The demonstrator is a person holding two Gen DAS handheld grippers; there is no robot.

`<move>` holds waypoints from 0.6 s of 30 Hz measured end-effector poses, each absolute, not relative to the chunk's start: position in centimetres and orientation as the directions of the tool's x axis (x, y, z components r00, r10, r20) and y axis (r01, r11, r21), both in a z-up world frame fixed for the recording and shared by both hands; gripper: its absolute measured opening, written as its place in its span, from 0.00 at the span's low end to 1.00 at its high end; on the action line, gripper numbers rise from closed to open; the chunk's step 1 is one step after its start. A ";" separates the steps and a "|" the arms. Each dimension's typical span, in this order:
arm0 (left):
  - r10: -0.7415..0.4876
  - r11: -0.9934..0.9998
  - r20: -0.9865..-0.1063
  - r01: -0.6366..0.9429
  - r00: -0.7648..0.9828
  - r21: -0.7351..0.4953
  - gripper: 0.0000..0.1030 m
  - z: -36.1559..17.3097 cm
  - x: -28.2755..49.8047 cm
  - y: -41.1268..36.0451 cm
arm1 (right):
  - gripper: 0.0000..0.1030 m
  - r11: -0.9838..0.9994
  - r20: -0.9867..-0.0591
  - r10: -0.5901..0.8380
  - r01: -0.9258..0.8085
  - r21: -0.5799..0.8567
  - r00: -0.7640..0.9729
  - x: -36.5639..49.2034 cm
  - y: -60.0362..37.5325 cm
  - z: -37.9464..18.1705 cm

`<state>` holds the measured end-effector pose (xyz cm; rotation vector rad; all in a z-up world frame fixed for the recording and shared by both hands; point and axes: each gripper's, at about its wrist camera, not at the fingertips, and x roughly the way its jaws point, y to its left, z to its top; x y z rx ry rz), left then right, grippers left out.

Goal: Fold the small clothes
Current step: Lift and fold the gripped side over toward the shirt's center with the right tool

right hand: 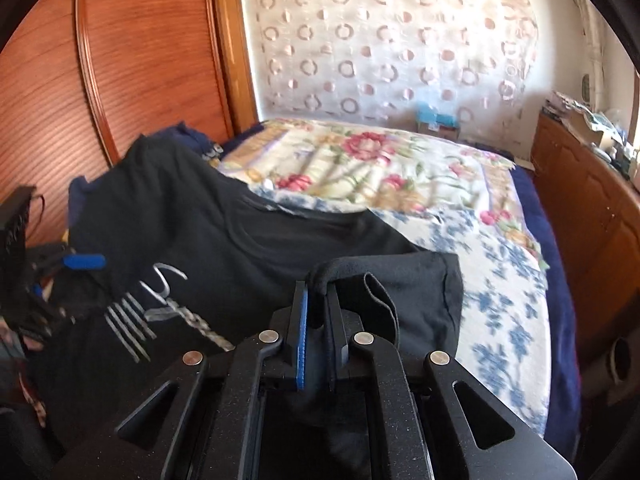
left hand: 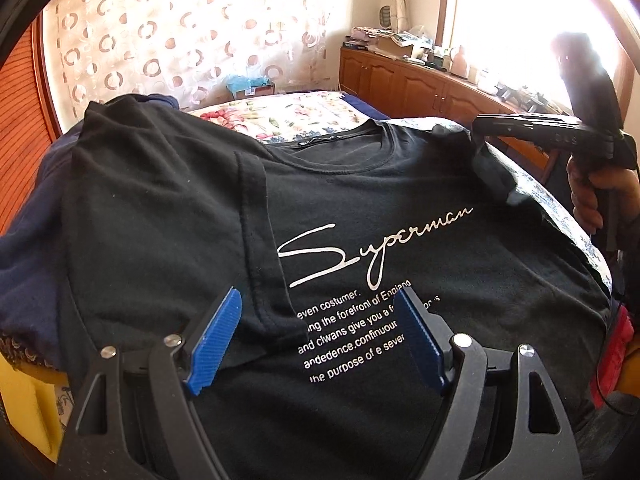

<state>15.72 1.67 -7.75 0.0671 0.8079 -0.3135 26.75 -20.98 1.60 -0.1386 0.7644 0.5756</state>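
A black T-shirt [left hand: 400, 200] with white "Superman" lettering lies front up on the bed; its left sleeve side is folded over the chest. My left gripper [left hand: 318, 320] is open and empty, hovering just above the lettering near the shirt's lower part. My right gripper [right hand: 318, 300] is shut on the shirt's right sleeve [right hand: 420, 292], lifting that black fabric off the bed. In the left wrist view the right gripper [left hand: 480, 128] shows at the shirt's far right shoulder. In the right wrist view the left gripper's blue pad [right hand: 86, 261] shows at the left over the shirt [right hand: 224, 248].
The bed has a floral blanket [right hand: 400, 172] beyond the shirt. A dark blue garment [left hand: 24, 264] lies under the shirt at the left. A wooden wardrobe [right hand: 132, 60] stands left, a cluttered wooden cabinet [left hand: 408, 80] under the bright window at the right.
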 end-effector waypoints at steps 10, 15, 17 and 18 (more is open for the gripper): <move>-0.263 0.949 -0.717 0.307 0.646 -0.071 0.77 -7.9 15.6 1.4 | 0.43 0.873 -0.726 0.349 -0.487 0.022 0.592 24.6 -23.3 0.2; -0.266 0.948 -0.720 0.311 0.641 -0.074 0.77 -8.0 15.5 1.2 | 0.43 0.893 -0.780 0.310 -0.447 0.043 0.544 23.9 -24.8 -2.8; -0.266 0.947 -0.720 0.313 0.641 -0.072 0.77 -7.9 15.4 1.0 | 0.43 0.896 -0.792 0.309 -0.439 0.059 0.526 23.7 -25.1 -3.8; -0.266 0.947 -0.720 0.312 0.641 -0.072 0.77 -7.9 15.3 1.0 | 0.43 0.896 -0.797 0.312 -0.439 0.066 0.517 23.7 -25.0 -4.1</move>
